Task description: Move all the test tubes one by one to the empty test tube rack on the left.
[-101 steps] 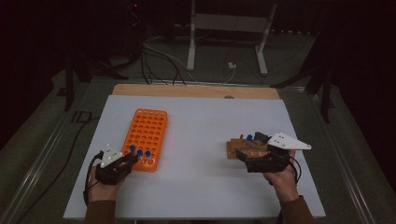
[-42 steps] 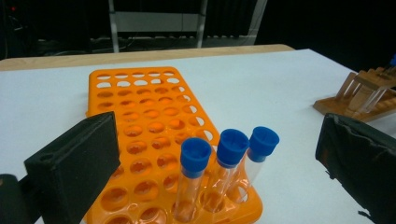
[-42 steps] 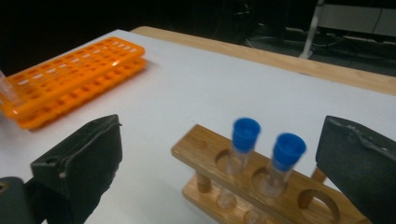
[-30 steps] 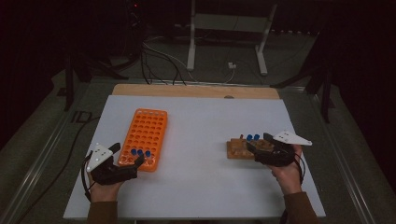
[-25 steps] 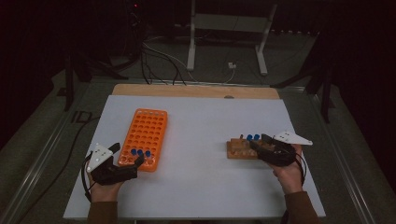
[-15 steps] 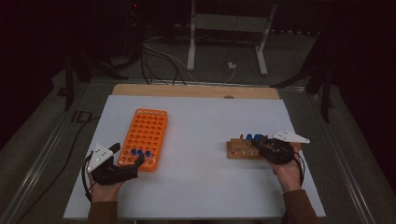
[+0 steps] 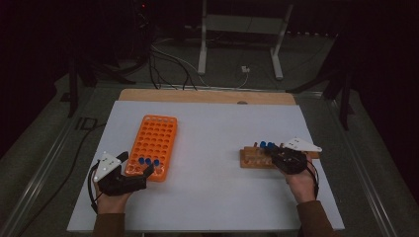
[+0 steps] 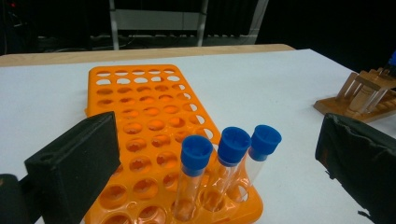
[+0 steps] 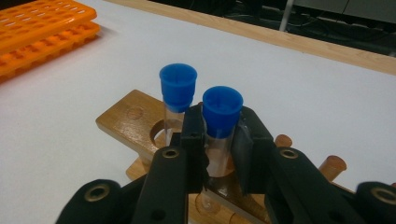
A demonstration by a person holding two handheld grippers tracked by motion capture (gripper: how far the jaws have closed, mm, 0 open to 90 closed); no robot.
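Right gripper (image 9: pixel 218 140): jaws have just been closing and now clamp, from both sides, the glass of a blue-capped test tube (image 9: pixel 221 122) just below its cap; the tube stands upright in a hole of the wooden rack (image 9: pixel 132 122), not yet lifted. Second blue-capped tube (image 9: pixel 177 99): upright in the neighbouring hole of the same rack, just beside the held one, untouched. Wooden rack: low, with round holes and pegs along its far edge; sits on the white table (image 7: pixel 212 128) at the person's right, well apart from the orange rack. Left gripper (image 8: pixel 215 154): jaws wide apart, holding nothing, resting at the near end of the orange rack (image 8: pixel 144 116), one jaw on each side of that end. Orange rack contents: three blue-capped tubes (image 8: pixel 230 154) in a row at its near edge, slightly tilted; all remaining holes that can be seen are empty. Progress, as judged: the work looks like moving tubes from the wooden rack to the orange one; three appear transferred, one is gripped for lifting, one more waits. Remaining: lift the held tube clear, carry it across, seat it in a free hole, then repeat for the last.
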